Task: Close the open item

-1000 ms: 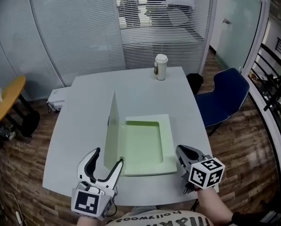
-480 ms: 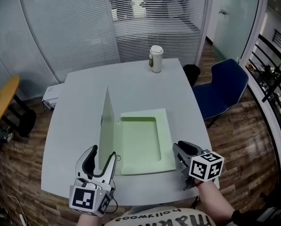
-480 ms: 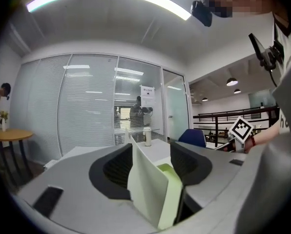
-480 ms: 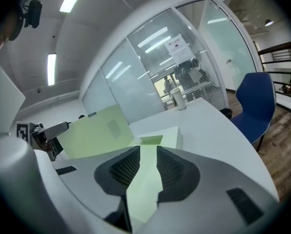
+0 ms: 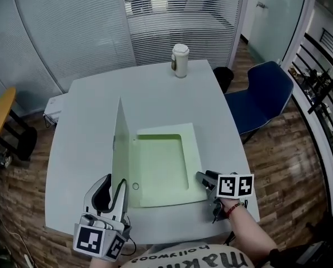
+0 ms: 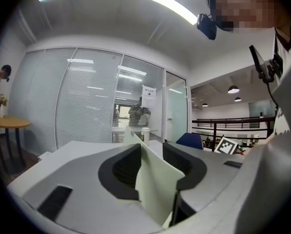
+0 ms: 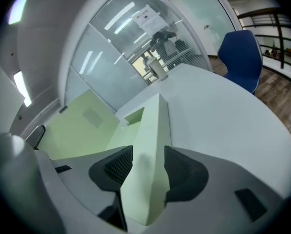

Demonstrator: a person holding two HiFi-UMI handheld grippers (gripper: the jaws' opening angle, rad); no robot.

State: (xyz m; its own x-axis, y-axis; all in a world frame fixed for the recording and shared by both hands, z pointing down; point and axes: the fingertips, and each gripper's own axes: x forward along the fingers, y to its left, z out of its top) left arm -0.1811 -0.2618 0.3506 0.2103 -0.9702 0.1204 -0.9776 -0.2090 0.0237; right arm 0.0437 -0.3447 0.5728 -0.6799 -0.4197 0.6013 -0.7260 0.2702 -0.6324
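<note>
Flat matte green box (image 5: pixel 161 166), lid (image 5: pixel 119 144) upright: left gripper (image 5: pixel 115 184) jaws closing around lid; right gripper (image 5: pixel 203 178) jaws opening astride rim, 5 o'clock.

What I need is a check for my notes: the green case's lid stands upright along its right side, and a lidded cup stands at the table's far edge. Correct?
Not quite. The head view shows the lid standing upright along the left side of the green case, not the right. The lidded cup does stand at the far edge of the table.
</note>
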